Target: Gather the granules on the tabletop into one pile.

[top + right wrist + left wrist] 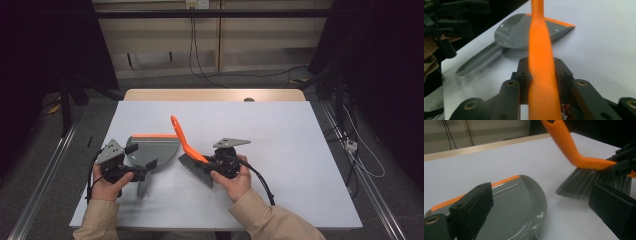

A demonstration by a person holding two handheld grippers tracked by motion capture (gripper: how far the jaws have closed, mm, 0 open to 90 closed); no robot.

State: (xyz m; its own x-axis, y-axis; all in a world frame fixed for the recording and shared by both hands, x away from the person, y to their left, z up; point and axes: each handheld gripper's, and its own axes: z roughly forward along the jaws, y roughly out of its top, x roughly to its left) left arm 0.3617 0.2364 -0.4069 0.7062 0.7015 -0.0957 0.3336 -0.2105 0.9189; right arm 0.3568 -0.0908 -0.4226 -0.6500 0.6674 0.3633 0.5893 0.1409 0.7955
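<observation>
Hovering wide over the dustpan (150, 150), the left tool (142, 162) grips nothing, leaving the pan flat on the surface (280, 130) with its orange lip facing away. Beside it, the right tool (212, 162) clamps the brush (192, 155), bristles down for sweeping.

The dustpan (524, 202) looks like smooth, glossy grey plastic with an orange lip. The brush (187, 150) has a smooth orange plastic handle and fine grey bristles. The black jaws look matt. The tabletop (280, 130) is matt white with a wooden edge
</observation>
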